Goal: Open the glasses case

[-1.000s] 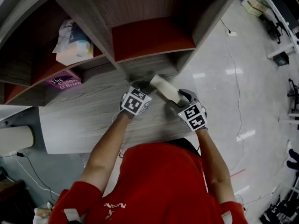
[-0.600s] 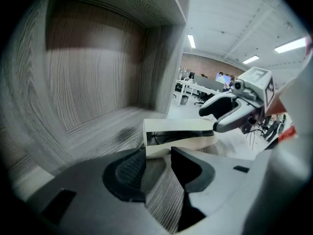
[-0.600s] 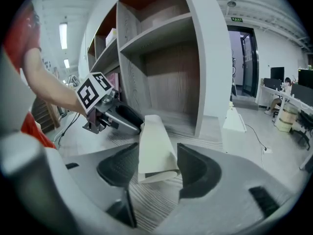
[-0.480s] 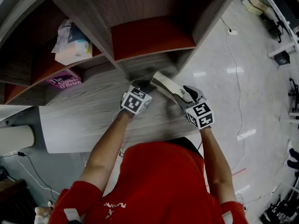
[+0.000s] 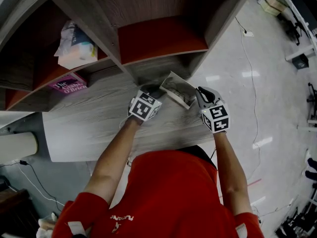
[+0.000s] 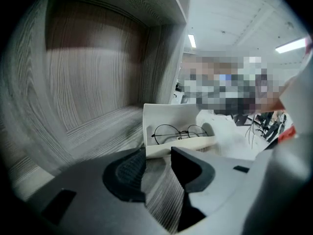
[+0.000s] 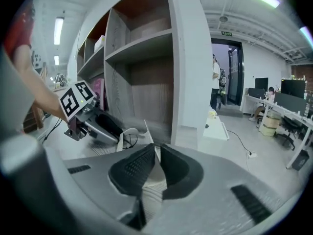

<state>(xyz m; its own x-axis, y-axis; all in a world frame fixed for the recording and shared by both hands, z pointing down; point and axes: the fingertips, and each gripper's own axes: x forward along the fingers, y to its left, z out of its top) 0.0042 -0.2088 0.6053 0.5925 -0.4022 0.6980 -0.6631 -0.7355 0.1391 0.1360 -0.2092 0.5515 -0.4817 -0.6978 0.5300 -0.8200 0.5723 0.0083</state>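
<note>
Left claw: The left claw was shut most of the way, with only a small gap between its two black pads. The pads sat on the near corner of the case's bottom half and gripped it.
Right claw: The right claw had just been closing. Its pads were almost together, and they pinched the thin edge of the lid between them.
Glasses case: The white hard glasses case lay open right at the tips of both claws. The left claw was at one end and the right claw at the other.
Lid: The lid stood up on the far side of the case from the left claw.
Glasses: A pair of round glasses with thin black wire rims lay inside the bottom half, just past the left claw's tips.
Table: The grey wood-grain table top was under both claws and under the case.
Shelves: The grey wood shelf unit with dark red boards stood just beyond both claws, right behind the case.
Book: A pink book lay flat on a low shelf, well off to the left of the left claw.
Packet: A crinkly white and blue plastic packet sat on a shelf further away than the book.
Floor: The pale shiny floor spread out to the right of the right claw. A white plug on a thin cable lay on it, far beyond that claw.
</note>
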